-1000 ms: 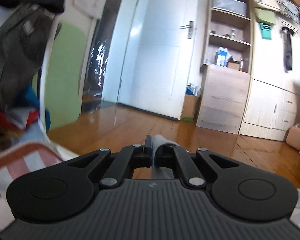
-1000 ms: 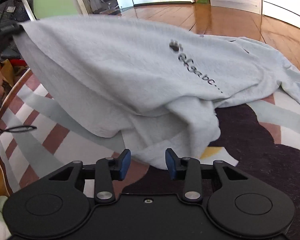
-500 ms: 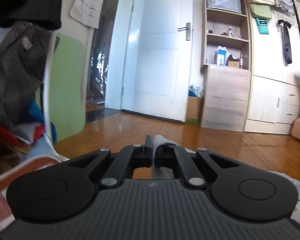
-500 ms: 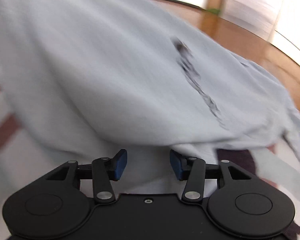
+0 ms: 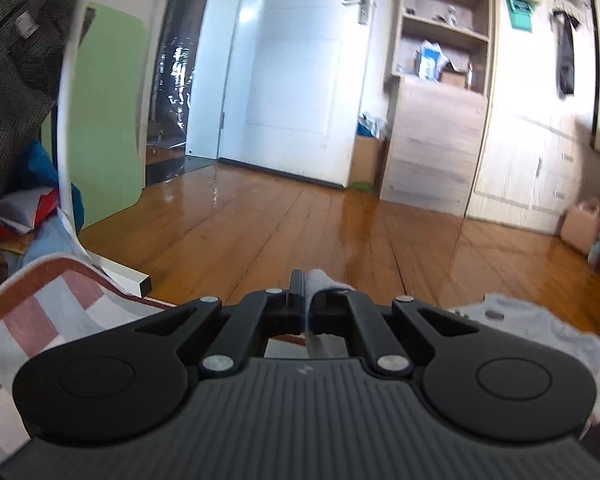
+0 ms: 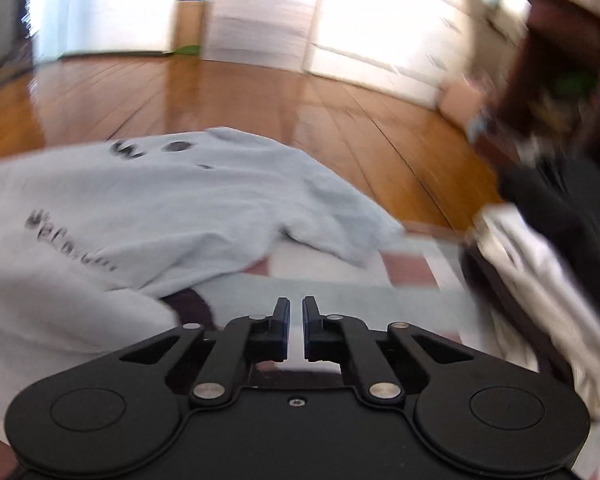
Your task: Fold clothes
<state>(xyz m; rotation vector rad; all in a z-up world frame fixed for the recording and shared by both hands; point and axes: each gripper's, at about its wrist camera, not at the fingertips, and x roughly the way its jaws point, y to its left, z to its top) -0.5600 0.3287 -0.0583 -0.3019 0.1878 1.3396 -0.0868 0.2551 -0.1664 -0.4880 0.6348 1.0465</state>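
A light grey T-shirt (image 6: 148,208) with dark lettering lies spread over the striped rug (image 6: 340,276), to the left of my right gripper (image 6: 296,312). That gripper's fingers stand almost together with only a slim gap, and nothing shows between them. The right wrist view is blurred by motion. In the left wrist view my left gripper (image 5: 306,294) is shut on a fold of the same grey cloth (image 5: 324,284), which pokes up between its fingers. More of the shirt (image 5: 536,320) lies low at the right.
A white rack pole (image 5: 64,128) with hanging clothes and a heap of garments stands at the left by the rug's edge (image 5: 40,308). Wooden floor (image 5: 300,224), a white door and cupboards lie ahead. A dark and white cloth pile (image 6: 540,272) sits at the right.
My right gripper has shut its fingers and swung right, so the shirt now sits at its left. The left gripper keeps its hold on the cloth and has dipped slightly.
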